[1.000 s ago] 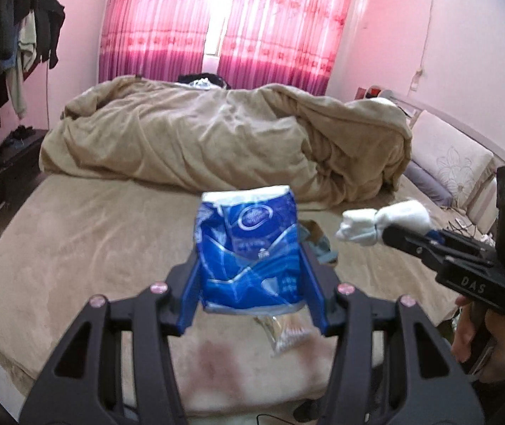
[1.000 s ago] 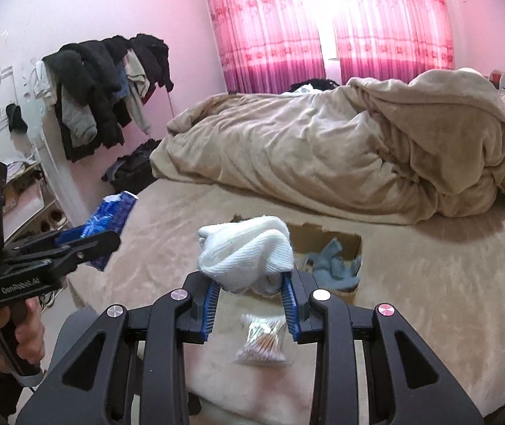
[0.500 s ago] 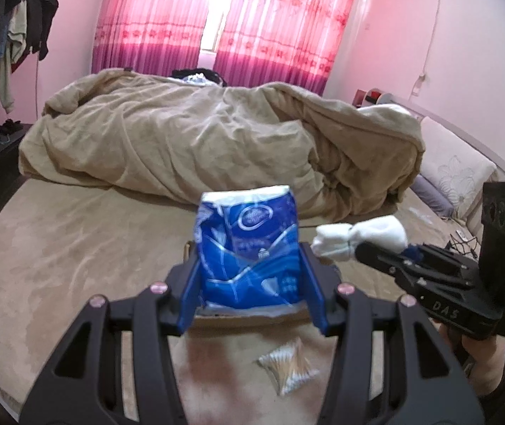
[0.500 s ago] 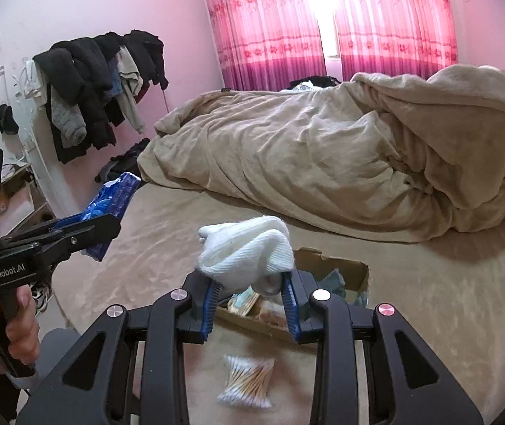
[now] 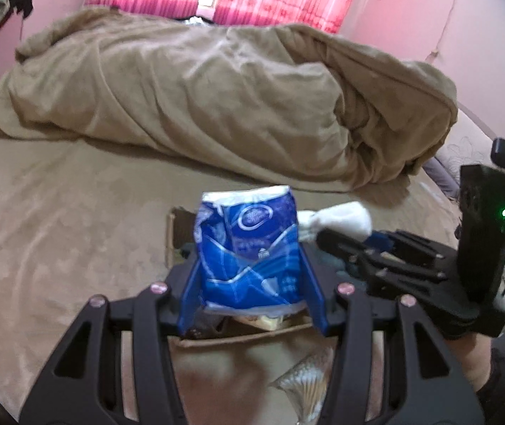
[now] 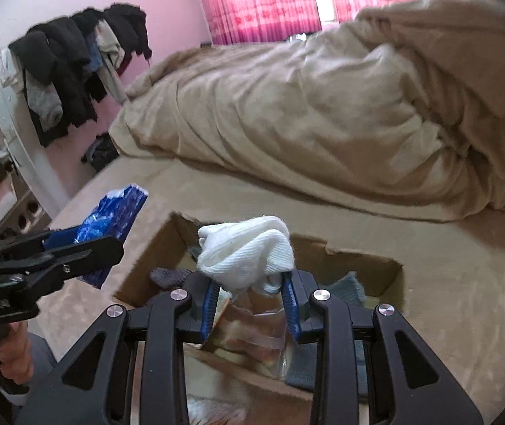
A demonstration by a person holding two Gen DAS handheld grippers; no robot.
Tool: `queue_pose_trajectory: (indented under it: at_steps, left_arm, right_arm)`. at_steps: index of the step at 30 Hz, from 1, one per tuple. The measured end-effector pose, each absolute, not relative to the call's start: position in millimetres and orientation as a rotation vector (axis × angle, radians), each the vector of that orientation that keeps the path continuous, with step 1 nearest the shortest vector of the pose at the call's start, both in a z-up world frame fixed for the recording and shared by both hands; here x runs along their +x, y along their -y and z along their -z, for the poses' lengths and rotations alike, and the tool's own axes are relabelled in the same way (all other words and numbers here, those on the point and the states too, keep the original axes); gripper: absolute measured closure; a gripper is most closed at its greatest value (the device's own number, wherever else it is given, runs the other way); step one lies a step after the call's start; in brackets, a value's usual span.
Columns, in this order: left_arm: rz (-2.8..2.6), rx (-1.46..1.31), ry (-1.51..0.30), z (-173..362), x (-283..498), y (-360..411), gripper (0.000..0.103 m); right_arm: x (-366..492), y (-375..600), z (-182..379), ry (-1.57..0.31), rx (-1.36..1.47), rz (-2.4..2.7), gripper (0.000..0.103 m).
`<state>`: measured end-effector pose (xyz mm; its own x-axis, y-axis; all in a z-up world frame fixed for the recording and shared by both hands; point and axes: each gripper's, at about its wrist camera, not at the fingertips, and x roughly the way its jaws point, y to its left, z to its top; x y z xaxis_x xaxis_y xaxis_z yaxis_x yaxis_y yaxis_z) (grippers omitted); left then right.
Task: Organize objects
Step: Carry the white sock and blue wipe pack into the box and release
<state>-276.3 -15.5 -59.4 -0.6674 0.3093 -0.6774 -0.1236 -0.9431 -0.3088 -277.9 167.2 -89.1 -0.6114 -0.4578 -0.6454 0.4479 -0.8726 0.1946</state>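
My left gripper [image 5: 250, 276] is shut on a blue tissue pack [image 5: 249, 251] and holds it above the near end of an open cardboard box [image 5: 172, 237] on the bed. The pack also shows in the right wrist view [image 6: 114, 216]. My right gripper [image 6: 250, 304] is shut on rolled white socks [image 6: 249, 251] and holds them over the same box [image 6: 366, 265]. The socks also show in the left wrist view [image 5: 341, 217]. Inside the box lie grey cloths [image 6: 167, 276] and clear packets [image 6: 252, 333].
A bag of cotton swabs [image 5: 305, 386] lies on the tan bed sheet [image 5: 57, 230] in front of the box. A heaped tan duvet [image 6: 323, 106] fills the far half of the bed. Clothes [image 6: 75, 63] hang on the left wall.
Both grippers have moved forward and lower, from in front of the box to over it, each still holding its object. The swab bag now lies near the bottom of the views.
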Motion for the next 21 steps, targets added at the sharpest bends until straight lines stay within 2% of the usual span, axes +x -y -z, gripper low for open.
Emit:
queue_pose_trajectory:
  at_steps: [11, 13, 17, 21]
  left_arm:
    - [-2.574, -1.344, 0.273, 116.3, -303.9, 4.5, 0.049]
    - [-2.579, -1.345, 0.247, 118.8, -303.4, 3.1, 0.046]
    - [-2.588, -1.327, 0.223, 115.2, -297.2, 1.8, 0.045]
    - [-2.633, -1.292, 0.231, 102.6, -281.9, 7.5, 0.035]
  right_arm:
    - [-303.1, -162.9, 139.6, 0.028, 1.122, 2.412, 0.065]
    - [-302.2, -160.6, 141.1, 0.011, 1.118, 2.421, 0.057]
    - [-293.5, -163.9, 139.4, -0.005, 1.089, 2.463, 0.054]
    - [-278.8, -170.8, 132.0, -0.013, 1.060, 2.510, 0.053]
